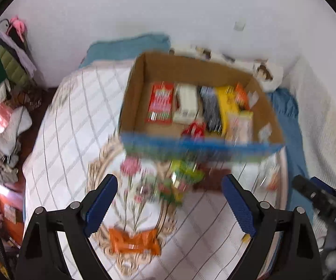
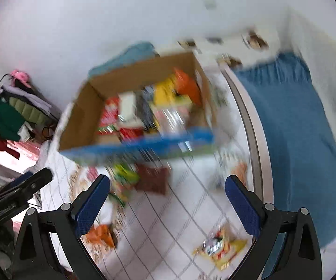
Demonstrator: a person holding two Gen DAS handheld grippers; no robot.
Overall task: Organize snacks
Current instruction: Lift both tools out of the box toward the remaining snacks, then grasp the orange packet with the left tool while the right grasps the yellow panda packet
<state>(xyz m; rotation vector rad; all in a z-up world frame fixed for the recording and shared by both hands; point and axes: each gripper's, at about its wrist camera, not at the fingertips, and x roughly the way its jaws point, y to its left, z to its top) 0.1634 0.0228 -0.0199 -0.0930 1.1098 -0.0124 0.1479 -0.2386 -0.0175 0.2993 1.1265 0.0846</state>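
**Bed, open carton and two empty grippers**

White walls enclose a bed (image 1: 58, 126) covered with a quilt of grey grid lines and a floral medallion; a blue blanket (image 2: 291, 126) lies along its far side. Both views are blurred by motion, so fine detail on the packets cannot be read.

Your cardboard box (image 1: 133, 98) stands open on the quilt, its near wall printed blue and green. Inside it, snack packets lie side by side: a red packet (image 1: 159, 102) at the left, a white one (image 1: 186, 103) beside it, then a dark striped one, a yellow packet (image 1: 226, 102) and an orange one at the right end.

Loose snacks lie on the quilt outside the box. A green packet (image 1: 182, 182) and a brown packet (image 2: 152, 178) lie just before the box's near wall. An orange packet (image 1: 134, 241) lies nearer to you, between the fingers of your left gripper (image 1: 170, 203) in its view but below them on the quilt. A yellow packet with red print (image 2: 219, 248) lies near the bed's edge.

Your left gripper's jaws stand wide apart with nothing between the blue pads. Your right gripper (image 2: 168, 200) likewise has its jaws spread and grips nothing. Each gripper shows at the edge of the other's view.

Clothes are piled on a rack (image 1: 9, 58) at the left of the room.
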